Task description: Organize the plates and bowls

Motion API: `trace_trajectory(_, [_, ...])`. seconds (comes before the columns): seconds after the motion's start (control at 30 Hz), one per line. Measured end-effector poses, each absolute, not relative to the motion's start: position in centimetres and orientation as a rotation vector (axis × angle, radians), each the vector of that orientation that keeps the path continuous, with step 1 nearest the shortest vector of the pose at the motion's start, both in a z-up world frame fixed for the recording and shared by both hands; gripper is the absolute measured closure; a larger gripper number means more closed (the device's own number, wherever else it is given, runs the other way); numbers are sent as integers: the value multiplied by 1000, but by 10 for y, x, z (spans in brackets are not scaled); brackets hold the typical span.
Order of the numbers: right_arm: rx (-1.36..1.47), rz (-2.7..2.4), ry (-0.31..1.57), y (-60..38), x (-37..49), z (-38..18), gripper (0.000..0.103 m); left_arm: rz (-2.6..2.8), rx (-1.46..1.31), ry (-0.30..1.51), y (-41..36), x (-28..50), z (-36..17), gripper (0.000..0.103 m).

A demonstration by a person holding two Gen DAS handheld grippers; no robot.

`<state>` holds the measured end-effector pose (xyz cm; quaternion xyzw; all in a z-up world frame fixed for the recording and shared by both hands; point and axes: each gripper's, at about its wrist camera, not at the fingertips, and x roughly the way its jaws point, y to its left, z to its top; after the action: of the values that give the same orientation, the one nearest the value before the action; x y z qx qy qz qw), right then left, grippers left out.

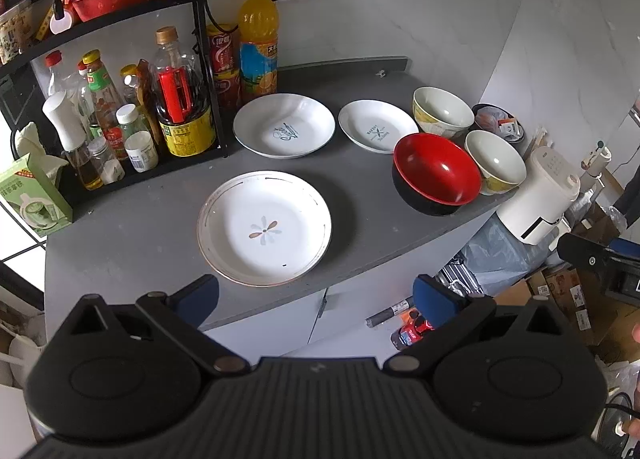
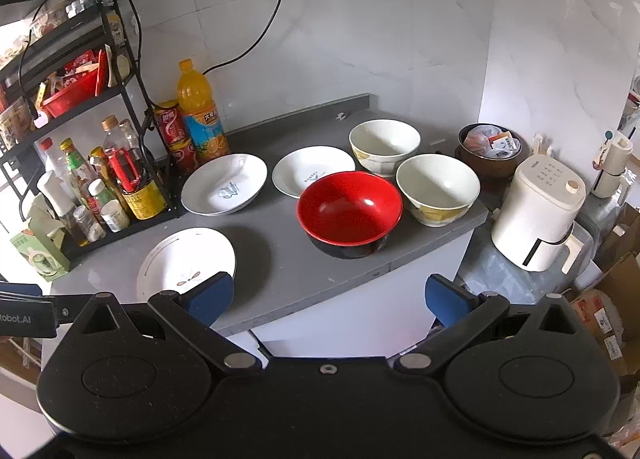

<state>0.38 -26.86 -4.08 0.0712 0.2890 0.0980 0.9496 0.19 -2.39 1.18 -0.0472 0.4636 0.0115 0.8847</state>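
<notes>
On the grey surface (image 1: 132, 243) all dishes sit upright, mouths up: a white flower-patterned plate (image 1: 264, 228) nearest, two white printed plates (image 1: 284, 125) behind, a red-and-black bowl (image 2: 349, 213) beside two cream bowls (image 2: 438, 189). The left gripper (image 1: 316, 297) and right gripper (image 2: 329, 297) hover off the front edge, jaws spread wide, holding nothing.

The plate nearest the orange drink bottle (image 1: 258, 41) — the big white plate (image 1: 284, 125) — carries a script word that reads roughly "Sweet". In the right wrist view, "Robot.AI" stands in white on the black gripper body (image 2: 24, 317) at the left edge. Other labels are too blurred to read.
</notes>
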Motion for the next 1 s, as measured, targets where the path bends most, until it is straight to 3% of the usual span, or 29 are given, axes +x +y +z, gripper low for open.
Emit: trace_trajectory(1.0, [166, 177, 611, -261, 5, -42, 0, 54, -150, 965, -2, -2, 8, 1])
